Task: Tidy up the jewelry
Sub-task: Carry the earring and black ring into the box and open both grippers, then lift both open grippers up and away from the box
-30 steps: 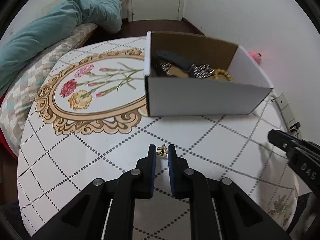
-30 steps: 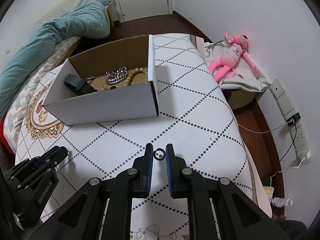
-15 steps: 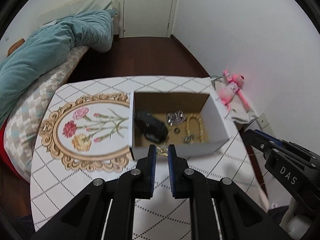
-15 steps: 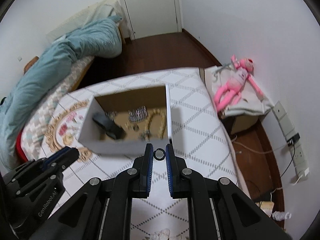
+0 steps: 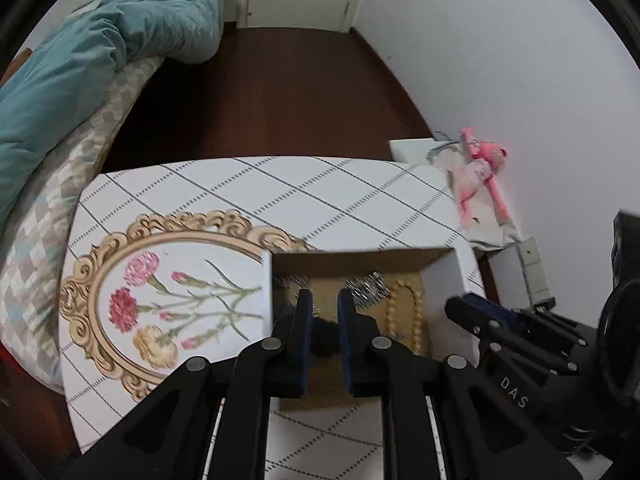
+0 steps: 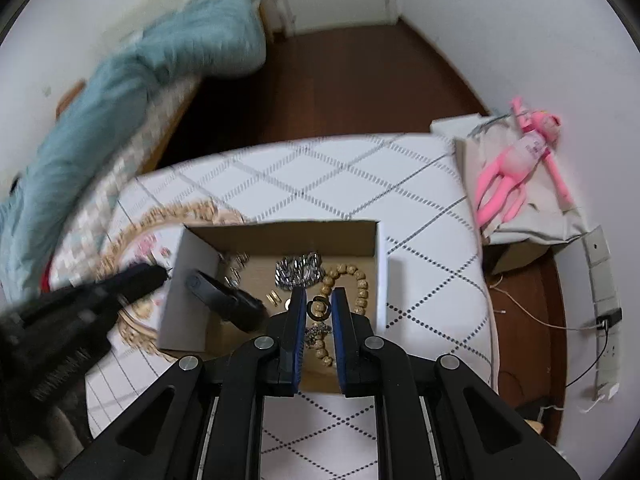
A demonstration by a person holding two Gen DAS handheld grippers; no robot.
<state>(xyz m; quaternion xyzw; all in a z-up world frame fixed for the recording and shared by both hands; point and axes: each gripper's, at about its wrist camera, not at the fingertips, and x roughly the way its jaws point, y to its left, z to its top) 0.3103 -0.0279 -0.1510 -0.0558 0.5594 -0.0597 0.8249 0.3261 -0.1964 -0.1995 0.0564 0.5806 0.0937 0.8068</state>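
Drop-off step: the right hand-held gripper (image 6: 316,307) pinches a small dark ring (image 6: 319,309) above the open white cardboard box (image 6: 382,264) near the table's right edge; next, release it inside. Whether the left hand-held gripper (image 5: 321,308) holds anything, I cannot tell.

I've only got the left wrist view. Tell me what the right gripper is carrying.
Observer: A dark ring, pinched at the tips of the right gripper, above the open cardboard box.
Operator: Now say what the left gripper is hiding in there.
Observer: A black watch lies by the box's left wall, as the right wrist view shows it.
Operator: Report anything small beside it.
Observer: Two small gold pieces lie just right of the watch.
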